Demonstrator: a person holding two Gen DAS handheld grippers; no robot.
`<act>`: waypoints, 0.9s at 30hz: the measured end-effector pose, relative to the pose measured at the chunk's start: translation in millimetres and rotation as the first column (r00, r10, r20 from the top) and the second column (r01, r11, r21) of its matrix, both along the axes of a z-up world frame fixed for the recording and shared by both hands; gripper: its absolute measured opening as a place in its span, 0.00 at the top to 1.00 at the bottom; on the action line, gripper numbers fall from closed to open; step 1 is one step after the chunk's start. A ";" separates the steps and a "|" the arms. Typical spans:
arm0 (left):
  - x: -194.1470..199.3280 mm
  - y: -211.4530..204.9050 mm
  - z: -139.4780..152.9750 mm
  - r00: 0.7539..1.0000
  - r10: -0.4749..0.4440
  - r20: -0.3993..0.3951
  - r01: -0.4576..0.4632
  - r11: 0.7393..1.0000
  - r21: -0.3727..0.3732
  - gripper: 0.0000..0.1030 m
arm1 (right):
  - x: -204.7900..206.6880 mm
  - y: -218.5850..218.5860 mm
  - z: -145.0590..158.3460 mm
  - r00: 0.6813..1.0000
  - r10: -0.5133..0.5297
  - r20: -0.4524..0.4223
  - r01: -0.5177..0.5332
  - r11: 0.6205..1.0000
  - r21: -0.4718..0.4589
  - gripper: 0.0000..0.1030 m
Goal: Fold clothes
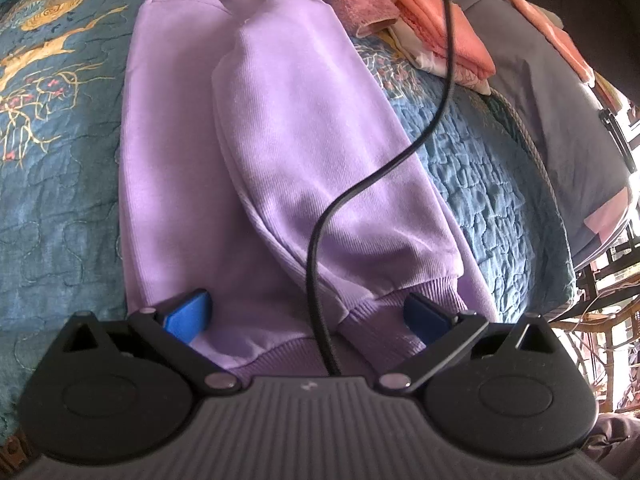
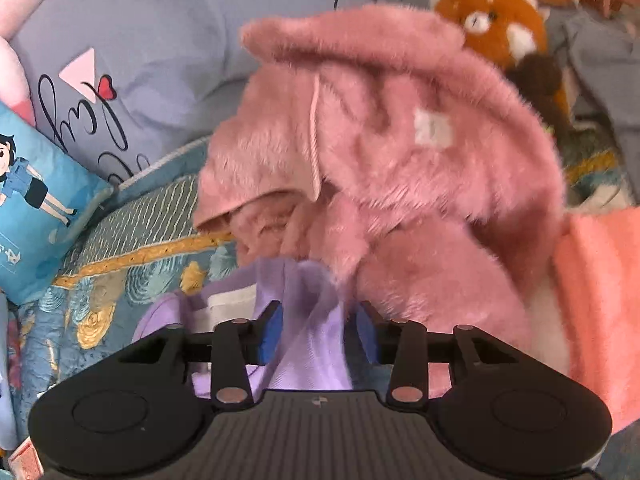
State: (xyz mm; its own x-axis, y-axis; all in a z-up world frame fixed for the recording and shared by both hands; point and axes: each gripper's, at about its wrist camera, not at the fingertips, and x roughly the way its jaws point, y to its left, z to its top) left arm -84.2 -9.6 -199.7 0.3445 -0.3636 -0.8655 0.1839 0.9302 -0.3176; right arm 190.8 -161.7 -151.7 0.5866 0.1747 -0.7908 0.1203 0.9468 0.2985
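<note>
1. My left gripper point(image 1: 308, 314) is spread wide over the lilac sweatshirt's point(image 1: 256, 140) ribbed hem, which its body partly hides.
2. My right gripper point(image 2: 316, 332) pinches the sweatshirt's other end, bunched.
3. Beyond the sweatshirt, a pink fleece point(image 2: 380, 140) blocks the quilt point(image 1: 60, 200).

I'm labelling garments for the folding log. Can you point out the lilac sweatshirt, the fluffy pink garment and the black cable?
lilac sweatshirt point(image 1: 280, 140), left wrist view, on its folded-over sleeve.
fluffy pink garment point(image 2: 400, 152), right wrist view, on its furry middle.
black cable point(image 1: 400, 160), left wrist view, mid-curve over the sweatshirt.
</note>
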 end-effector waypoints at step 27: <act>3.4 2.7 -2.8 1.000 0.023 0.003 -0.023 0.999 -0.044 0.00 | -30.8 27.0 51.4 0.969 0.153 0.196 -0.126 0.981 -0.146 0.57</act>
